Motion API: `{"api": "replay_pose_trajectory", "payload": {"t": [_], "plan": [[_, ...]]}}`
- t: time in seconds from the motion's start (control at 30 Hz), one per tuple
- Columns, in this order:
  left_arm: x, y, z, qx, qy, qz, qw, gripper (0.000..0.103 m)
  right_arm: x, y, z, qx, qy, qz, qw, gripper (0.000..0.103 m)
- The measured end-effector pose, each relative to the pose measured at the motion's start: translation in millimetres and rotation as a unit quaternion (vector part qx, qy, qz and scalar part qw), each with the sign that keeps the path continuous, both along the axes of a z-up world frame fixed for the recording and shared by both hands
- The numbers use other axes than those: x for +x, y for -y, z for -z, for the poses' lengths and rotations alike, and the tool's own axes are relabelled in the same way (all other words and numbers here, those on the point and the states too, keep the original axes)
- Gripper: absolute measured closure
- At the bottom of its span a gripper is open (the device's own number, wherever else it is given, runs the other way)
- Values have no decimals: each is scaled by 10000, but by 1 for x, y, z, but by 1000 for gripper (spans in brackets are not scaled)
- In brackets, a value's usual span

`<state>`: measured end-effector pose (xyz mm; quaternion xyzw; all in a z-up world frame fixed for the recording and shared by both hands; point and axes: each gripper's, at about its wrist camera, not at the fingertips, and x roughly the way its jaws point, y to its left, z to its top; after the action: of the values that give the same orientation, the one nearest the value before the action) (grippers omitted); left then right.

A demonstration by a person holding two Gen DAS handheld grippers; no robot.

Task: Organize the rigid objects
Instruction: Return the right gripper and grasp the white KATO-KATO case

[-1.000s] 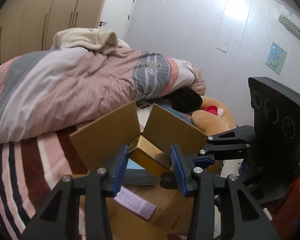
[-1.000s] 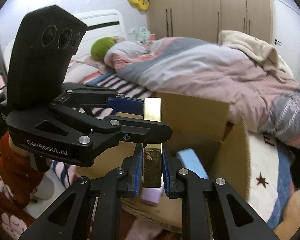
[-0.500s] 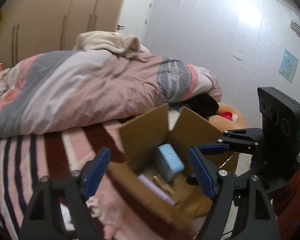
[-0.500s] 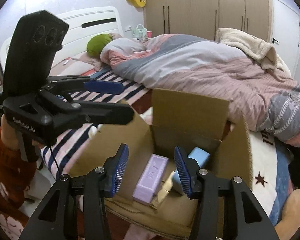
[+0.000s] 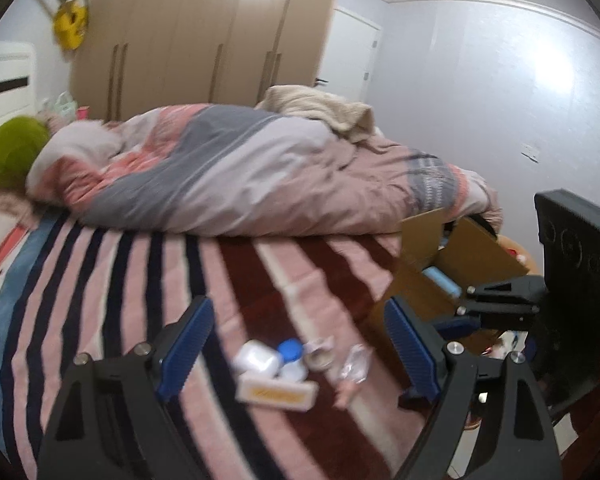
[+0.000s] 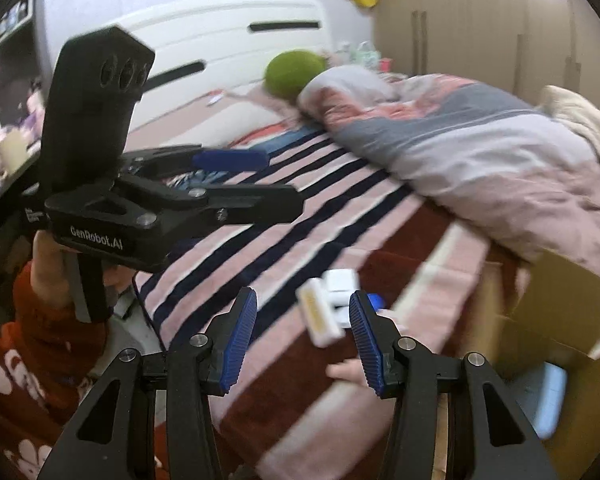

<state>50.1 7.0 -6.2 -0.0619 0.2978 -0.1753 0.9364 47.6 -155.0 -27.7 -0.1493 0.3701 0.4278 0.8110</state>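
Note:
Several small items lie blurred on the striped bedspread (image 5: 112, 280): a white box with a gold label (image 5: 276, 390), a white case (image 5: 258, 358), a blue-capped jar (image 5: 290, 350) and a small tub (image 5: 320, 358). My left gripper (image 5: 298, 344) hangs over them, its jaws opening, with nothing between them. My right gripper (image 6: 303, 336) is open; the gold-label box (image 6: 320, 316) and the white case (image 6: 342, 280) lie on the bed just beyond its fingertips, untouched. The open cardboard box (image 5: 476, 256) stands to the right with a light blue item (image 5: 444, 280) inside.
A bunched pink and grey duvet (image 5: 240, 176) fills the far half of the bed, with a green cushion (image 5: 14, 156) by the white headboard (image 6: 228, 40). Wardrobes (image 5: 204, 36) line the back wall. A crumpled clear wrapper (image 5: 354, 364) lies beside the items.
Both grippers let go of the gold box, which now lies in the carton, and opened. Both then swung left from the carton to the small items on the bedspread.

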Motion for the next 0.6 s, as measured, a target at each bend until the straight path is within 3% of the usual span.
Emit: {"api": "replay_pose_trajectory", "payload": {"t": [0.17, 0.33, 0.6], "plan": [[-2, -37, 37, -110, -240, -241, 9994, 18, 5, -44, 51, -548, -345, -217, 9977, 59], [-1, -59, 72, -188, -496, -363, 9979, 18, 23, -64, 101, -1114, 9, -36, 9938, 59], [8, -76, 104, -337, -781, -422, 9955, 18, 39, -75, 145, -1837, 604, -19, 9811, 59]]}}
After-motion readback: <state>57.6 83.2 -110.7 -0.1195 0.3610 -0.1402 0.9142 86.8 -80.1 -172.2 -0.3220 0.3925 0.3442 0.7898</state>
